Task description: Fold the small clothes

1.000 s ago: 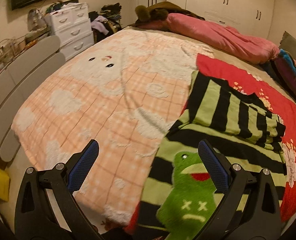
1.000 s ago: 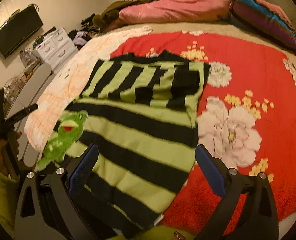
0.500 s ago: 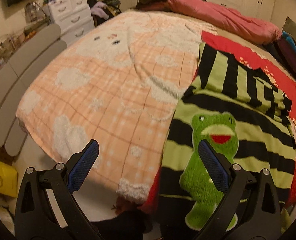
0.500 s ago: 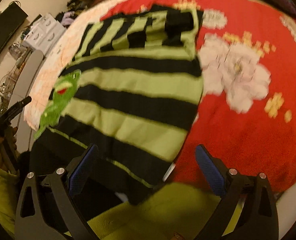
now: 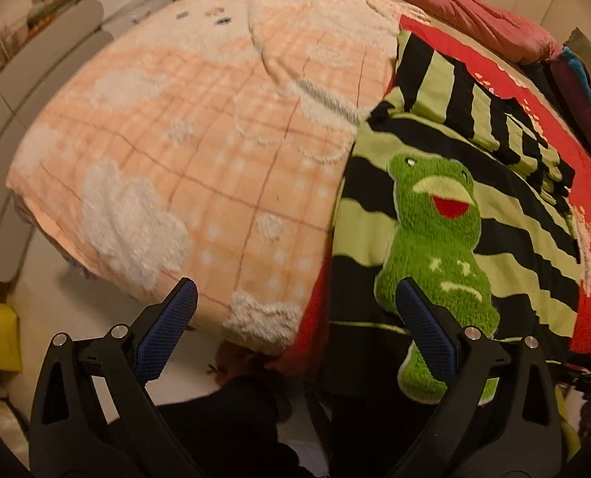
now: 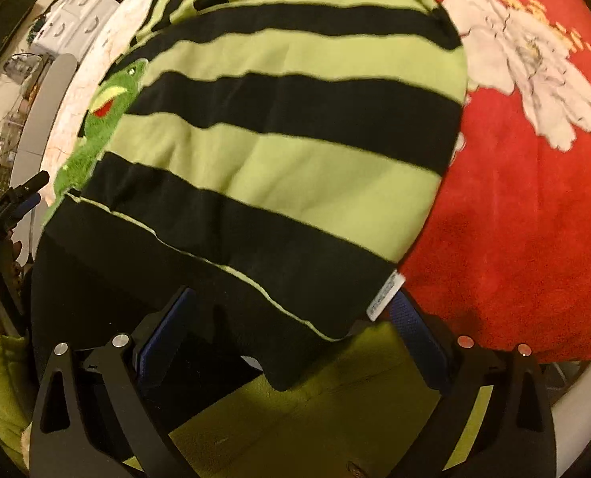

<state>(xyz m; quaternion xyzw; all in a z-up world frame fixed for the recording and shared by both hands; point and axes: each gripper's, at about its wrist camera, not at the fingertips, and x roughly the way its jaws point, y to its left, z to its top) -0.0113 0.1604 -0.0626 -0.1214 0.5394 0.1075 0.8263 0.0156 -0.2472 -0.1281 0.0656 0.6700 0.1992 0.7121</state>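
both hand-held grippers gaping, nothing held: left [image 5: 295,326], right [image 6: 291,330] | striped sweater [image 6: 295,151] hem overhanging bed edge, bottom center | risk: prob slides off, or grabs red blanket [image 6: 514,215] too

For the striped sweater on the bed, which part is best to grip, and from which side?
Grip the striped sweater at its black bottom hem, near the white label, coming from the foot of the bed. That edge hangs over the bed's edge, free, between the open right tool's fingers.

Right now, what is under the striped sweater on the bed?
The striped sweater lies mostly on the red floral blanket; its left edge, by the frog patch, meets the peach plaid blanket. Its hem hangs off the bed edge. Anything beneath the sweater's middle is covered.
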